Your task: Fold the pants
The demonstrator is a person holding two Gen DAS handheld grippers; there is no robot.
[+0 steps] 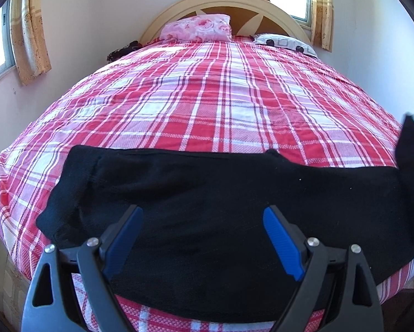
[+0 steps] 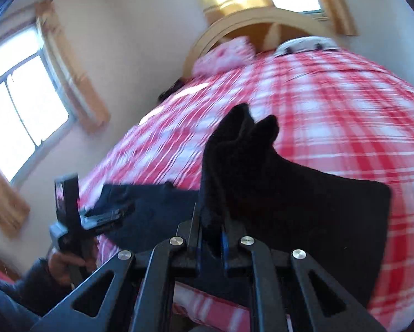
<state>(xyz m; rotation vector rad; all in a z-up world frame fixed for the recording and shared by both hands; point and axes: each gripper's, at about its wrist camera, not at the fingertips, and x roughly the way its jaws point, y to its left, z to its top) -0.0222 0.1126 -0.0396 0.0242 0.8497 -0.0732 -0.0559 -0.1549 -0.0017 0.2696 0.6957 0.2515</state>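
Black fabric fills the near part of both views: the pants [image 1: 207, 207] lie flat across the foot of the bed [image 1: 207, 96], on its red and white plaid cover. Their lower edge is hidden behind the left gripper [image 1: 202, 231], and their right end is cut off by the rim of the left wrist view, where a flap stands up off the cover. The cloth is so dark that seams and folds are hard to make out, so waist and leg ends cannot be told apart.

The left gripper hangs over the pants with its blue fingers [image 1: 126, 238] spread wide, the cloth showing between them. Whether the tips touch the fabric cannot be told.

The right wrist view is smeared by blur. There the right gripper [image 2: 211, 244] has its fingers pressed together on a bunch of the pants [image 2: 303, 207], which rises in two peaks just above the tips, clear of the bed [image 2: 331, 110]. The blue pads are nearly buried in cloth. At lower left of this view the left gripper [image 2: 107, 215] appears, blurred, held in a hand [image 2: 66, 264] that is partly hidden by the handle.

At the head of the bed lie a pink pillow [image 1: 197, 27] and a white one [image 1: 287, 43].
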